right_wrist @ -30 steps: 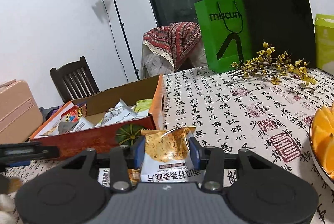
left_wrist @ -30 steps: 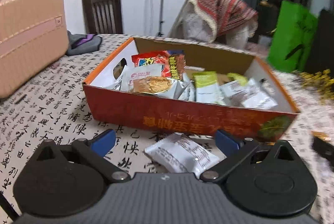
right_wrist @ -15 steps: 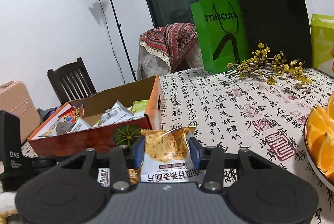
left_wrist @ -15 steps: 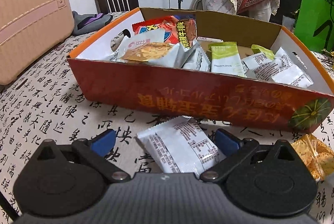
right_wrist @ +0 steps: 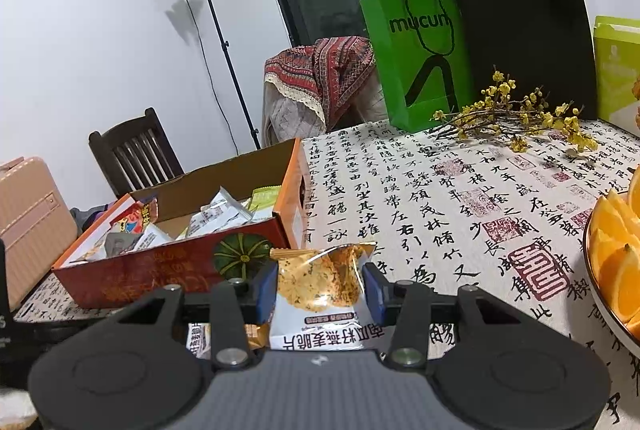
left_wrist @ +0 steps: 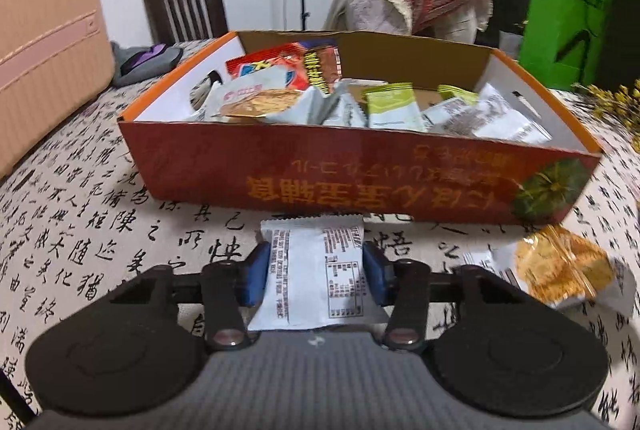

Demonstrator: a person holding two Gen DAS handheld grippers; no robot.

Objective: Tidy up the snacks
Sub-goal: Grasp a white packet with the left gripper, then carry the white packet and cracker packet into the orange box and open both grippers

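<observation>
Left wrist view
Your left gripper [left_wrist: 316,272]: its blue pads press both long edges of a white snack packet [left_wrist: 318,270], so it is clamped on that packet.
White snack packet: it lies between the jaws with its printed nutrition table facing up; its serrated far end reaches almost to the wall of the box.
Snack box [left_wrist: 352,181]: you face its red front wall straight ahead of the jaws, with gold lettering upside down and a green pumpkin picture at the right end.
Box contents: ahead and above the jaws you see a red packet [left_wrist: 288,67], a packet showing a golden cracker [left_wrist: 260,101], a green packet [left_wrist: 390,105] and several white ones.
Orange cracker packet [left_wrist: 560,270]: it sits to the right of your jaws, near the box corner.
Pink case [left_wrist: 44,57]: far left of the jaws on the calligraphy tablecloth [left_wrist: 80,213].

Right wrist view
Your right gripper [right_wrist: 320,292]: closed on an orange cracker packet [right_wrist: 322,282], pads squeezing its sides.
Orange cracker packet: upright between the jaws, crimped top edge pointing away from you.
Snack box [right_wrist: 160,270]: ahead and left of the jaws, pumpkin corner nearest.
Orange slices [right_wrist: 616,258]: on a plate at the far right.
Yellow flower sprig [right_wrist: 516,117]: ahead right, before a green bag [right_wrist: 416,57] and a black bag [right_wrist: 524,25].
</observation>
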